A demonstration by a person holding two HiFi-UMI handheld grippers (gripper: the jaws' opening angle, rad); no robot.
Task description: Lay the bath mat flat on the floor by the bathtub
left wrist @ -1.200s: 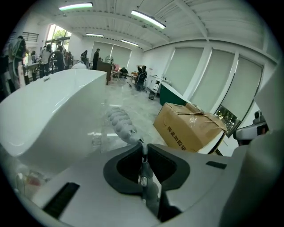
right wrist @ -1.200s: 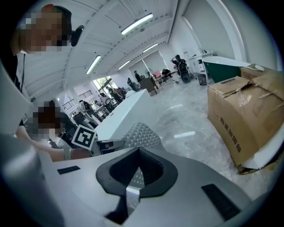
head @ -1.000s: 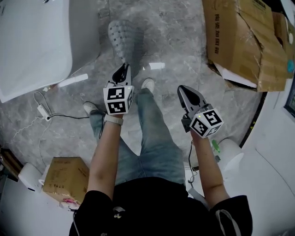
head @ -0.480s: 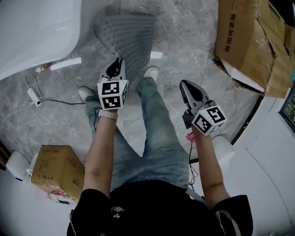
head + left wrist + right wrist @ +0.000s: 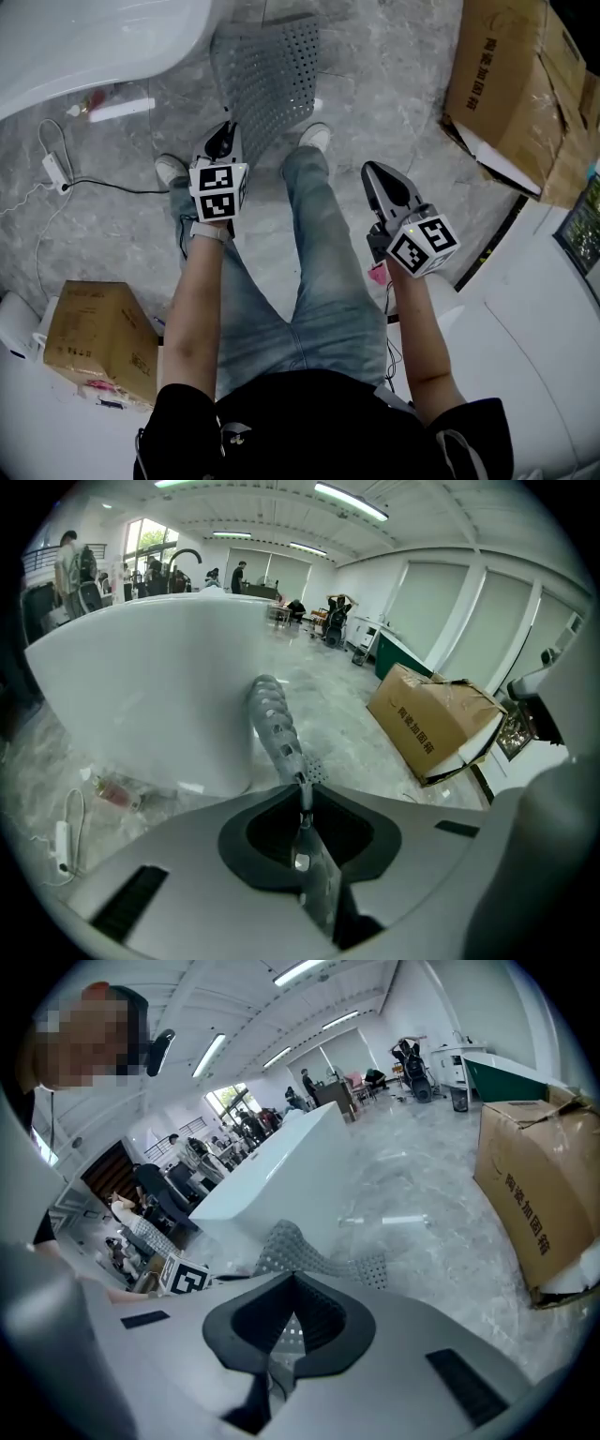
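Observation:
The grey perforated bath mat [image 5: 267,75] hangs and spreads over the marble floor just in front of the white bathtub [image 5: 94,37]. My left gripper [image 5: 225,137] is shut on the mat's near edge. In the left gripper view the mat [image 5: 272,719] rises edge-on from the pinched jaws [image 5: 306,787] toward the tub wall [image 5: 159,686]. My right gripper [image 5: 367,171] is shut with nothing in it and stays to the right of the mat, apart from it. In the right gripper view the mat [image 5: 291,1246] shows beyond the closed jaws [image 5: 292,1275], with the tub [image 5: 272,1180] behind.
A big torn cardboard box [image 5: 511,84] stands at the right, and a small box [image 5: 94,337] lies near left. A white plug and black cable [image 5: 47,169] and a white tube [image 5: 122,111] lie by the tub. The person's shoes [image 5: 314,136] stand at the mat's near edge.
Both grippers have gone forward and down toward the tub. The mat held by the left gripper has swung out from a narrow fold and now shows a broad face.

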